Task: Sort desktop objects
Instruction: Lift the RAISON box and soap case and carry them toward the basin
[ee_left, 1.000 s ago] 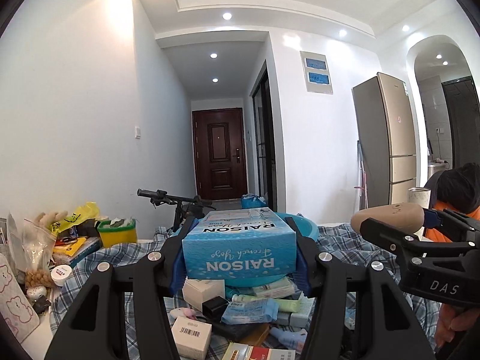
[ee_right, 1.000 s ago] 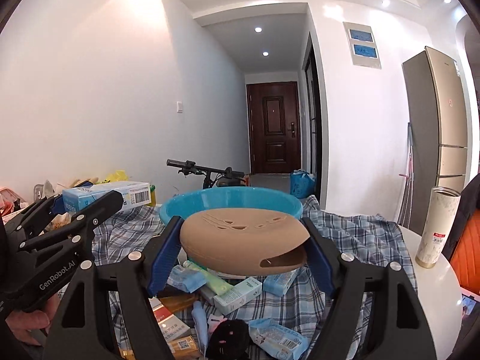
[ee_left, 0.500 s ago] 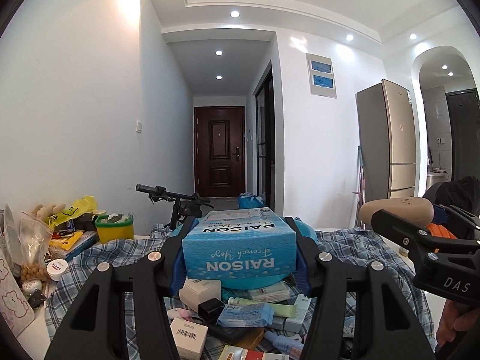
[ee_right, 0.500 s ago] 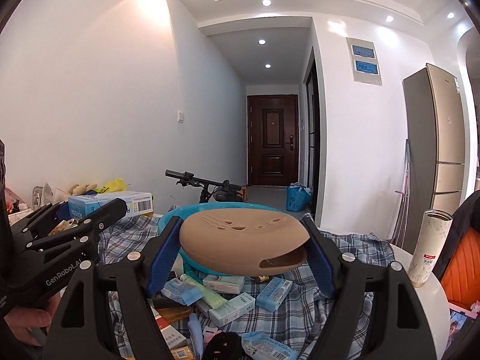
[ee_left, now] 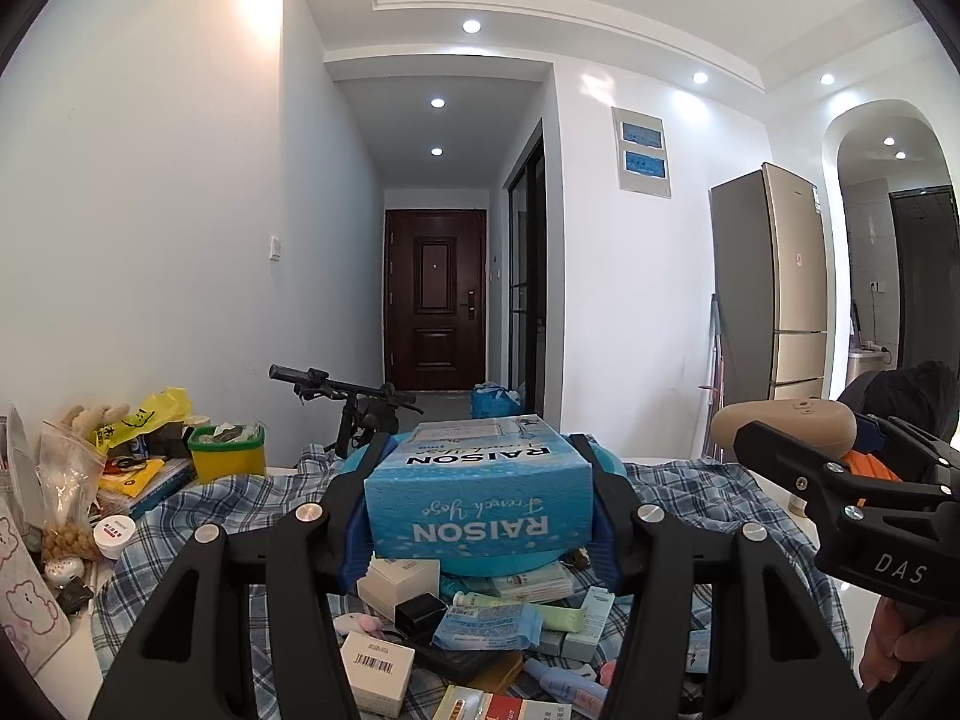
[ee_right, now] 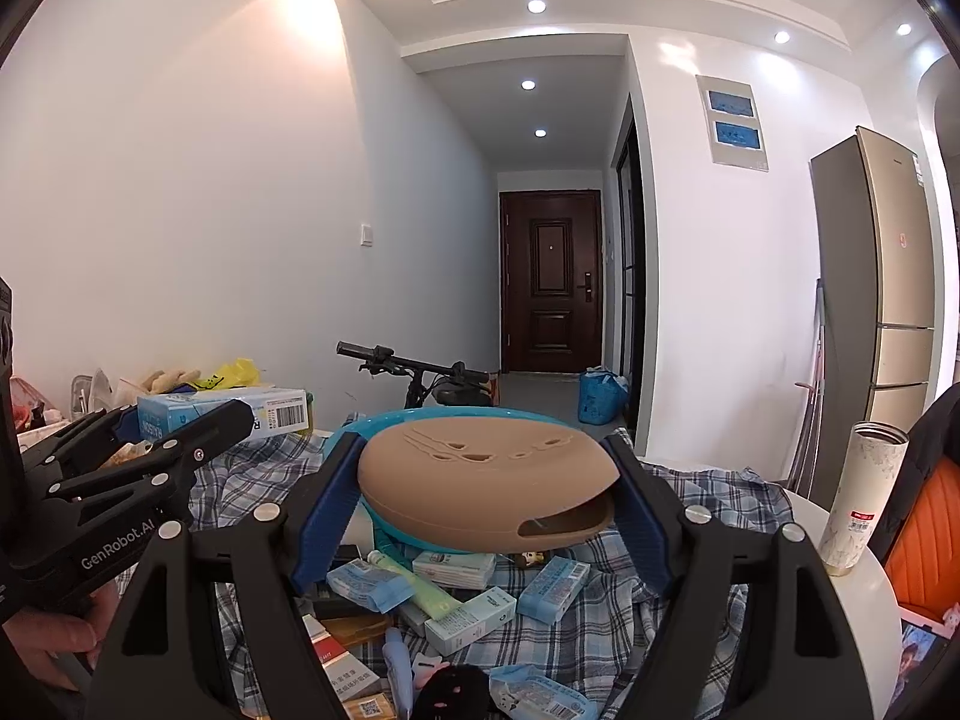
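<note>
My left gripper (ee_left: 480, 492) is shut on a blue RAISON box (ee_left: 480, 501), held level above the table. The same box (ee_right: 222, 414) and left gripper (ee_right: 174, 450) show at the left of the right wrist view. My right gripper (ee_right: 489, 498) is shut on a tan oval case (ee_right: 486, 480) with slots on top; that case (ee_left: 786, 426) also appears at the right in the left wrist view. Behind both held things stands a blue basin (ee_right: 384, 420). Below lies a heap of small boxes (ee_right: 471, 612), tubes and wipe packets (ee_left: 486, 627) on a checked cloth (ee_right: 708, 498).
A green-rimmed yellow tub (ee_left: 228, 453), snack bags and a plush toy (ee_left: 90, 417) crowd the table's left end. A white tumbler (ee_right: 861, 495) stands at the right edge beside an orange chair (ee_right: 924, 540). A scooter handlebar (ee_right: 414, 363) rises behind the table.
Both views show the table lower in frame and more ceiling than a second ago. The box and the tan case stay held in the same grips.
</note>
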Demonstrator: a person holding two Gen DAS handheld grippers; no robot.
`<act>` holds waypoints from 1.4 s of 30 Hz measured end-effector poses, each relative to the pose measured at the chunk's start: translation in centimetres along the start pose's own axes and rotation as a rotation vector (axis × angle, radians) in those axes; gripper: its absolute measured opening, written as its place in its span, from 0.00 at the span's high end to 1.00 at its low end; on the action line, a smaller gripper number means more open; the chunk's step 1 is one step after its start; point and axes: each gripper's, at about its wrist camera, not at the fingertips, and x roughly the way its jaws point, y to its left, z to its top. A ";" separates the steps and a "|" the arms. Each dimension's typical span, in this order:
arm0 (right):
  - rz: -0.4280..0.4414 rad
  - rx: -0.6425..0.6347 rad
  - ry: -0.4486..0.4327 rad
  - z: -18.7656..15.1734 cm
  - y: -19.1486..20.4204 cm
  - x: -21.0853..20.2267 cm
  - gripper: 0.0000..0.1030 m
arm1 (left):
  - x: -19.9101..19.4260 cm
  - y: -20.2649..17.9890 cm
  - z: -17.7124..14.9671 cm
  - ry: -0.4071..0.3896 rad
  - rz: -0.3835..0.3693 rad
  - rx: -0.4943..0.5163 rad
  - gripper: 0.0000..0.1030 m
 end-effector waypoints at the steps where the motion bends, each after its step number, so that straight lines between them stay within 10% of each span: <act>1: 0.001 -0.002 -0.005 0.2 0.0 -0.1 0.26 | -0.1 0.0 0.2 -0.004 0.006 0.003 0.43; 17: -0.001 -0.014 -0.130 5.1 -0.3 1.7 0.25 | 2.6 -0.1 4.8 -0.044 0.013 0.041 0.43; 42: -0.056 -0.030 -0.092 9.9 -2.1 13.7 0.25 | 16.5 3.0 8.0 -0.056 0.008 -0.063 0.43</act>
